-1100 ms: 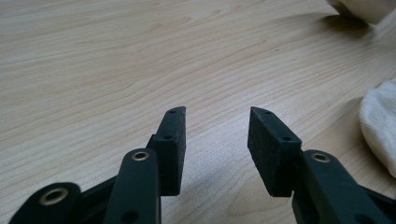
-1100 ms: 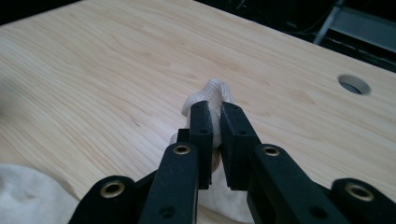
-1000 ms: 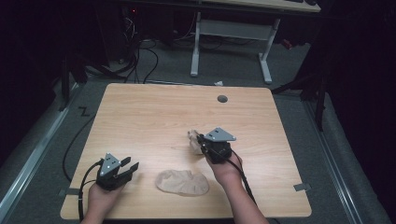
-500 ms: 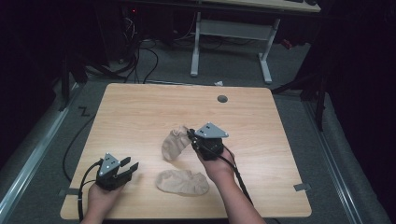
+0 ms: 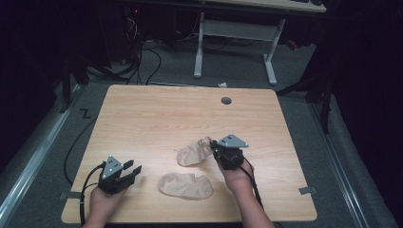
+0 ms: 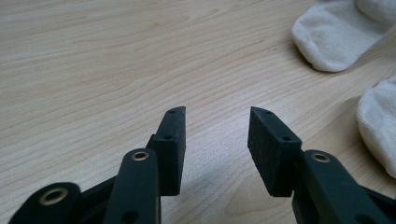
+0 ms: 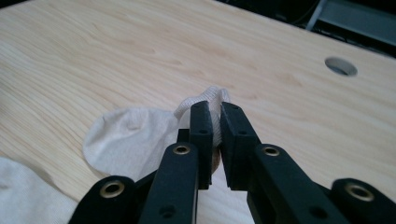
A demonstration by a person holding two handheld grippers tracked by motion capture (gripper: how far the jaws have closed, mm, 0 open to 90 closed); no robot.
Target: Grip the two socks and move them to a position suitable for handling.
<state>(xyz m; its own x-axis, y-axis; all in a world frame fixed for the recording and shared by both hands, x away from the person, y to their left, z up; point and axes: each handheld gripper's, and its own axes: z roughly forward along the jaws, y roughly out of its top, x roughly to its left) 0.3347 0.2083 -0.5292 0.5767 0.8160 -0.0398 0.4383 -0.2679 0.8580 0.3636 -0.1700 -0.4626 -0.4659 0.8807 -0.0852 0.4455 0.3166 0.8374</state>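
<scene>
Two pale beige socks are on the wooden table (image 5: pixel 161 114). One sock (image 5: pixel 191 154) lies stretched out near the middle, and my right gripper (image 5: pixel 214 145) is shut on its cuff at its right end. In the right gripper view the jaws (image 7: pixel 215 108) pinch the ribbed cuff, with the sock's body (image 7: pixel 130 135) spread to the left on the wood. The other sock (image 5: pixel 185 185) lies flat nearer the front edge, untouched. My left gripper (image 5: pixel 135 167) rests at the front left, open, with nothing between its jaws (image 6: pixel 217 116). Both socks (image 6: pixel 334 37) (image 6: pixel 380 126) show to its right.
A round cable hole (image 5: pixel 226 100) sits near the table's far edge. Beyond the table stand a white desk frame (image 5: pixel 233 33) and loose cables (image 5: pixel 142 57) on the dark floor. Bare wood stretches across the left and far parts of the table.
My right gripper swung left with the bunched sock, then came back right and lower. The sock now lies spread out on the table. The left gripper stayed put.
</scene>
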